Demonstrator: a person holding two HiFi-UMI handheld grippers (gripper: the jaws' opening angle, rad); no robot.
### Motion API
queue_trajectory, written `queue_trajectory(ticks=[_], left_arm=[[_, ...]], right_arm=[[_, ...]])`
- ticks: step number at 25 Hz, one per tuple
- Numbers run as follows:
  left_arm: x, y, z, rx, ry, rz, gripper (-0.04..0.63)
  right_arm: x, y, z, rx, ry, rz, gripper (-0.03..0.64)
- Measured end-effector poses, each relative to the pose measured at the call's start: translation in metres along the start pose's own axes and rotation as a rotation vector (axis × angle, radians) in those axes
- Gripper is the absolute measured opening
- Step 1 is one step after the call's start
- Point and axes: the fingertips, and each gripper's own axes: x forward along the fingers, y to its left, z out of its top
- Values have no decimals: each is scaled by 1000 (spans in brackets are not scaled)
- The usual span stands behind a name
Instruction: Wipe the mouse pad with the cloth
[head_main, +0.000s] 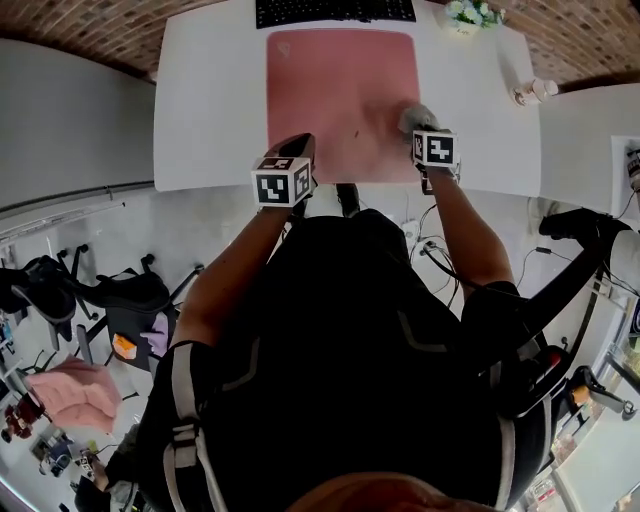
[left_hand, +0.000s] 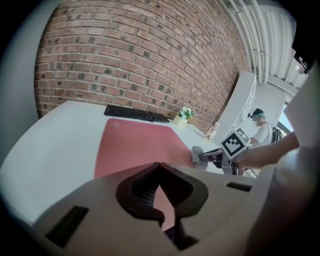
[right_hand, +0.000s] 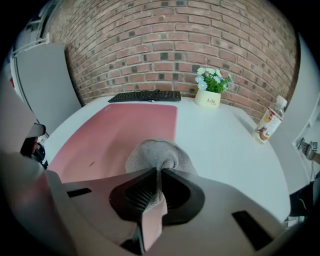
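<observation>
A pink mouse pad (head_main: 340, 95) lies on the white table (head_main: 210, 110); it also shows in the left gripper view (left_hand: 135, 147) and the right gripper view (right_hand: 115, 135). A grey cloth (right_hand: 157, 156) rests at the pad's near right edge (head_main: 417, 117), pinched in my right gripper (right_hand: 157, 175), which is shut on it. My left gripper (left_hand: 160, 187) hovers over the pad's near left corner (head_main: 295, 150), jaws shut with nothing between them. From the left gripper view the cloth (left_hand: 196, 154) and right gripper show at the pad's right edge.
A black keyboard (head_main: 335, 10) lies beyond the pad. A small pot of flowers (right_hand: 209, 92) and a bottle (right_hand: 266, 122) stand at the back right. A small dark speck (right_hand: 91, 163) marks the pad. Chairs and clutter sit on the floor at the left (head_main: 120, 300).
</observation>
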Motion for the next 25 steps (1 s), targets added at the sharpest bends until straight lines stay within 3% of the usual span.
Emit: queue_trajectory(ticks=[4,12,18,25], left_arm=[[-19,15,5,-34,-44,14,0],[-52,61,11,-85,-108,78,0],[-59,93,9,-118,-103,154,0],[-61,119,19,-147,-97,221,0]], right_arm=[[-17,23,26,-36,-51,12,34],[-32,147,88,-175,-168,186,34],[-4,232,118,-195,-185,341,34],[40,311,133,-315,-137,462,34]])
